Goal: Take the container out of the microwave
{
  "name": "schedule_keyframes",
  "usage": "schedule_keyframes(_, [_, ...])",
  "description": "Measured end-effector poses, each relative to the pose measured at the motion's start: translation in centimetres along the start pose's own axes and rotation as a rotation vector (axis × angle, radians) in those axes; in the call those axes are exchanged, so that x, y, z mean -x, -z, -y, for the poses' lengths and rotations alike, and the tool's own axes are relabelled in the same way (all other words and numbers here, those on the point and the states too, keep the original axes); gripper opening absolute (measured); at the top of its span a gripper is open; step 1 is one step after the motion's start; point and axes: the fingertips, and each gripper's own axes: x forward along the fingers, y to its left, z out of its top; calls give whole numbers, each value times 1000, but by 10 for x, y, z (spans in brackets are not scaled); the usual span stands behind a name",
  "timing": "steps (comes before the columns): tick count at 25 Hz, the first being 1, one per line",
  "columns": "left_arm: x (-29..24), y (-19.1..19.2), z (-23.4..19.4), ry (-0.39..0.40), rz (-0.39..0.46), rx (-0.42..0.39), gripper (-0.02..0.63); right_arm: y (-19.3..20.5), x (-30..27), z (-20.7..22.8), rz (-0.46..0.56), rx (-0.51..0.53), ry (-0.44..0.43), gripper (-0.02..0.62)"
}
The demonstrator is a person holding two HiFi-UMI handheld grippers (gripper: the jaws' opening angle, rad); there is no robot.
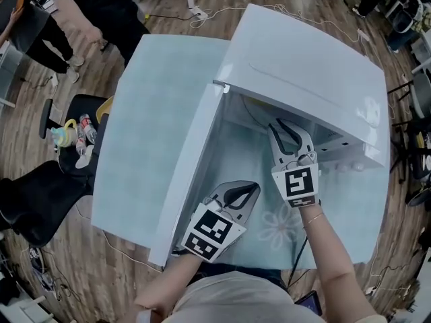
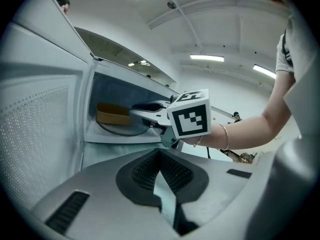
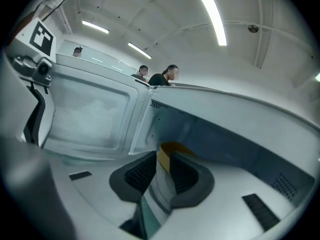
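Inside one microwave point(image 1: 303, 59), right gripper point(image 1: 291, 132) (fingers parted) faces one container point(image 2: 111, 115); left gripper point(image 1: 254, 187), outside, has fingers closed, empty.

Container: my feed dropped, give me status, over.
Right tongs open, tips at container. Left tongs shut, empty, outside microwave. Container on turntable inside. Door open, nothing blocking.

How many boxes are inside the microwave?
1. A brown container sits on the round plate inside the open microwave, just ahead of the right gripper. The gripper hides part of the inside, so another could be hidden.
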Motion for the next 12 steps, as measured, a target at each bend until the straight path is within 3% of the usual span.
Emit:
schedule_keyframes(2, [-2,-1,0,7,0,0,11,5,-10,2,-20,29,-7,97])
schedule_keyframes(7, [-3,3,2,11,-16,-6,11,17,-33,12,-91,157,4,97])
schedule_keyframes(12, [-3,3,1,17,-9,12,11,25,-52,25,-136,188,35,95])
